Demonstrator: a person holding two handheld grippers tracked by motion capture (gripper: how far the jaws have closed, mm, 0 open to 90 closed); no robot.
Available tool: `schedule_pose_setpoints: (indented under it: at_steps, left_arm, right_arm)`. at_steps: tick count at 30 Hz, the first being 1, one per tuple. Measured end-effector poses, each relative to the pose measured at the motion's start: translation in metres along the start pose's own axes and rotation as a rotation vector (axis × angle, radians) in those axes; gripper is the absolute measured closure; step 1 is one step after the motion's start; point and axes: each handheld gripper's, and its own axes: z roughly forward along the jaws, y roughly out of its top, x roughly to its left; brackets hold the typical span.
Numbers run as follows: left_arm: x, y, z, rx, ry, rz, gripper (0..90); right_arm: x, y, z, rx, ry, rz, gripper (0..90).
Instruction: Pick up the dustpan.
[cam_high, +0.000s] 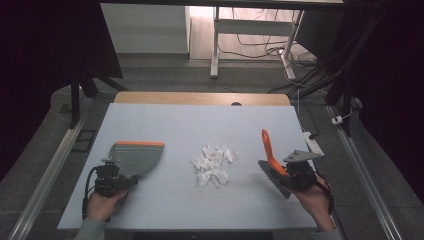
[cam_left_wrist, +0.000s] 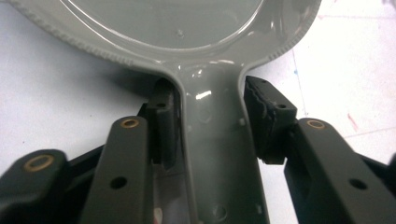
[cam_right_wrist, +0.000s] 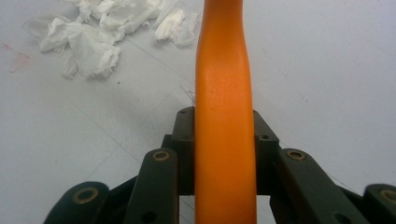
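A grey dustpan (cam_high: 137, 156) with an orange front lip lies flat on the white table (cam_high: 200, 122) at the left. My left gripper (cam_high: 124, 176) is shut on its handle; in the left gripper view both pads (cam_left_wrist: 163, 121) press the sides of the grey handle (cam_left_wrist: 215, 140). At the right, my right gripper (cam_high: 282, 176) is shut on a brush with an orange handle (cam_high: 268, 147) that points up and away. The right gripper view has that handle (cam_right_wrist: 224, 116) clamped between the jaws of the right gripper (cam_right_wrist: 224, 140). A pile of crumpled white paper scraps (cam_high: 214, 162) (cam_right_wrist: 93, 32) lies between the two tools.
A white power strip (cam_high: 312, 141) hangs at the table's right edge. Beyond the wooden far edge (cam_high: 200, 98) are a white desk frame (cam_high: 216, 45) and floor cables. Metal rails run along both sides of the table.
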Motion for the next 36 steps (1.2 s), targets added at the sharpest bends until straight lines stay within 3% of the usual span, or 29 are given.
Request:
schedule_pose_setpoints:
  at_steps: [14, 25, 36]
  left_arm:
    - [0.005, 0.002, -0.001, -0.016, -0.015, -0.021, 61.3]
    - [0.008, 0.000, -0.006, -0.039, -0.019, 0.015, 61.7]
    - [0.015, -0.003, -0.015, -0.102, -0.027, 0.038, 61.7]
  right_arm:
    - [-0.001, -0.001, 0.001, 0.007, -0.002, 0.002, 70.5]
    - [-0.001, -0.002, 0.002, 0.011, -0.005, 0.004, 70.5]
    - [0.000, -0.001, 0.002, 0.012, -0.007, -0.003, 70.5]
